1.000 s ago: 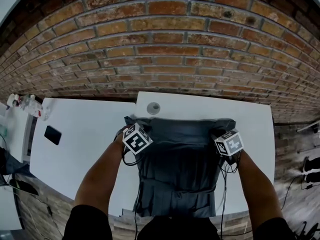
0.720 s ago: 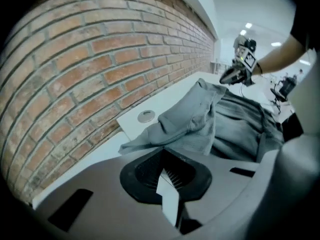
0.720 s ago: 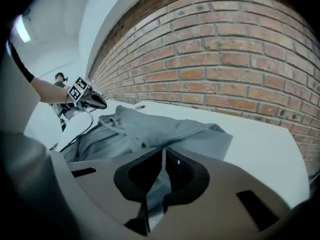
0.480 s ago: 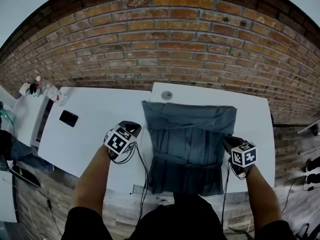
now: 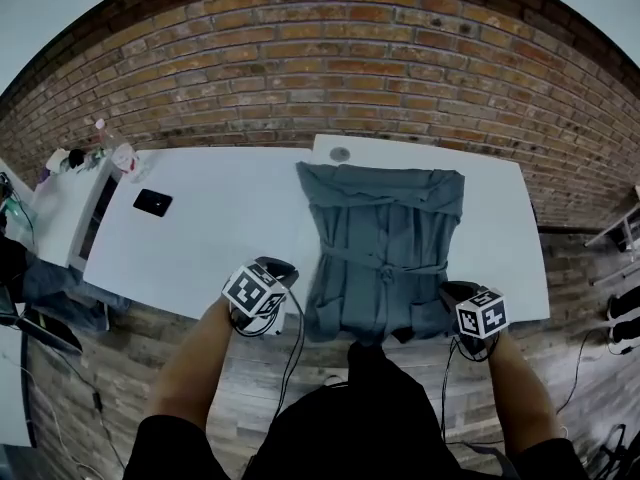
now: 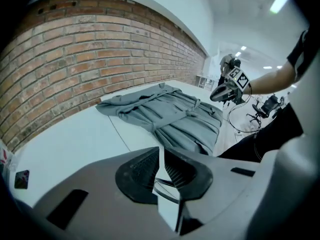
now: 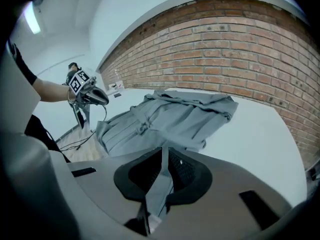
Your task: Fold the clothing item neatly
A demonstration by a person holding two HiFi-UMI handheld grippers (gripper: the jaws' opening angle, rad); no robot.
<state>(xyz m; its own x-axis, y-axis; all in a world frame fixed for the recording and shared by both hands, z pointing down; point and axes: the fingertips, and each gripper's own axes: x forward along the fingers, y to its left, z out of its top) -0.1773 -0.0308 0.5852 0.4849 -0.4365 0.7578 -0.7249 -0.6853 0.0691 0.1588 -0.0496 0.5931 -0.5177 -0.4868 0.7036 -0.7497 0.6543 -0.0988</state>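
Left claw (image 6: pixel 161 159) closed, empty; right claw (image 7: pixel 165 156) closed too, nothing clearly pinched. Garment (image 5: pixel 385 238) spread on surface (image 5: pixel 210 228) between them, hem at near edge. Risk: tugging hem nearer could drag it off.

One grey belted robe (image 5: pixel 385 243) lies between two hand-held grippers, the left gripper (image 5: pixel 277 270) and the right gripper (image 5: pixel 455 293). Two white tables (image 5: pixel 215 223) stand joined ahead of them. Beyond the left gripper, one black phone (image 5: pixel 153 202); farther ahead, one round grey disc (image 5: pixel 340 154).
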